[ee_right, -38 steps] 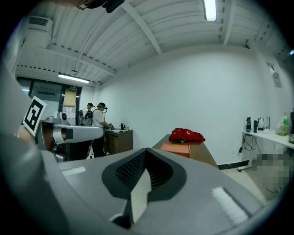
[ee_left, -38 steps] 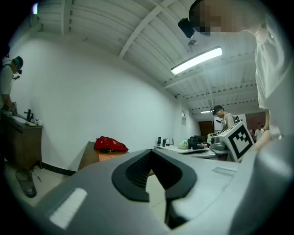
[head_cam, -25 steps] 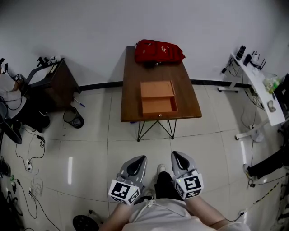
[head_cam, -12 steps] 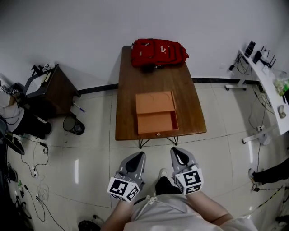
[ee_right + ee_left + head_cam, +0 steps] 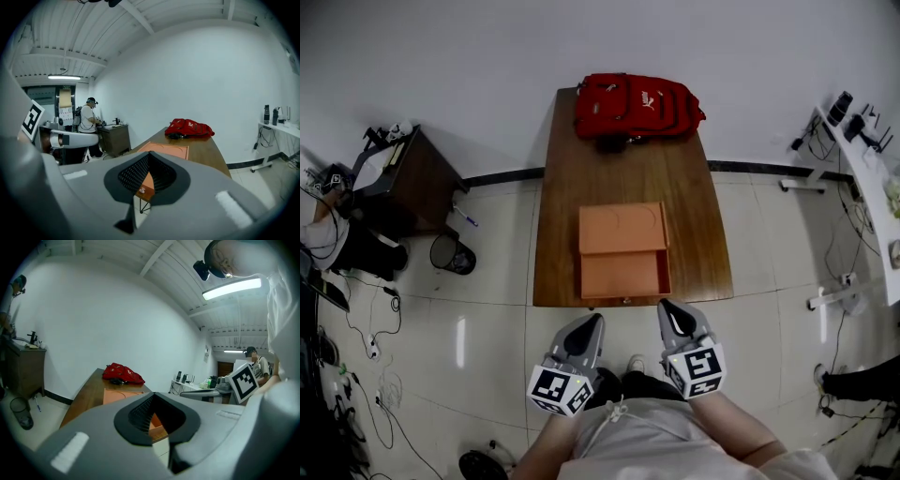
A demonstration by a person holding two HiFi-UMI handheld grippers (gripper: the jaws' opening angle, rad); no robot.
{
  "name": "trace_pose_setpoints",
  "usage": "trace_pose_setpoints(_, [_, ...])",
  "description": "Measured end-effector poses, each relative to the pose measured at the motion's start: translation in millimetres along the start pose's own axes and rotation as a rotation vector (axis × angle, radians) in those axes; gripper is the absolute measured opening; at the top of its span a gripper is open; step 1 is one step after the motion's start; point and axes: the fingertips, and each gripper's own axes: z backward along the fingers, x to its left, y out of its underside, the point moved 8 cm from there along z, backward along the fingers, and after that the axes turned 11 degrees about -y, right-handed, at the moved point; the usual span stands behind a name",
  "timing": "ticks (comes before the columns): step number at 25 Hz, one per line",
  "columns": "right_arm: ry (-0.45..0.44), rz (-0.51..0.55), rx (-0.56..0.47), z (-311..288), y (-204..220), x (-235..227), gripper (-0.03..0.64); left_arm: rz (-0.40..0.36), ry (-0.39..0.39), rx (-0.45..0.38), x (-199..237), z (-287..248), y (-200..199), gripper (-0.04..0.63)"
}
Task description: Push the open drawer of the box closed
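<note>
Drawer (image 5: 624, 275) of the orange box (image 5: 622, 228), pulled out toward the person, its inside bare and its front flush with the near edge of the surface.

Pale tiled floor (image 5: 487, 309) all round, under a plain white wall.

Long brown wooden surface (image 5: 562, 187) on thin dark legs, set with its far end against that wall.

Dark side cabinet (image 5: 412, 178) off to the left by the wall. White desk (image 5: 862, 178) along the right edge of the head view, with small items on it too small to tell.

Red backpack (image 5: 637, 105) lying flat across the far end of the surface, well apart from the box.

Box flat on the middle of the surface, shallow round recesses in its lid, open side facing the person.

Left tongs (image 5: 591, 321) and right tongs (image 5: 667, 306) side by side over the floor, short of the near edge, touching neither drawer nor surface. Both closed tip to tip with nothing gripped, as seen in each gripper view, the orange box showing beyond the dark ribbed pads. Right tip nearer the drawer front than the left.

Small knob (image 5: 626, 301) at the middle of the drawer front.
</note>
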Motion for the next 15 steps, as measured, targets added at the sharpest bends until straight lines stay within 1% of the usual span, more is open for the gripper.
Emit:
trace_pose_setpoints(4, [-0.01,-0.026,0.034,-17.0,7.2,-5.8,0.008,0.013,-0.015,0.035,14.1,-11.3,5.6,0.006])
trace_pose_setpoints(8, [0.001,-0.047,0.082,-32.0,21.7,-11.2,0.008,0.025,0.006,0.093,26.3,-30.3,21.6,0.006])
trace_pose_setpoints(11, [0.016,-0.057,0.135,-43.2,39.6,-16.1,0.008,0.022,0.029,0.14,35.1,-46.6,34.6,0.006])
trace_pose_setpoints(13, [0.02,-0.052,0.184,-50.3,54.4,-19.2,0.008,0.027,0.026,0.16,40.7,-52.8,43.0,0.006])
trace_pose_setpoints(15, [0.028,-0.06,0.236,-55.4,69.8,-23.3,0.008,0.048,0.017,0.19,45.5,-57.2,55.2,0.006])
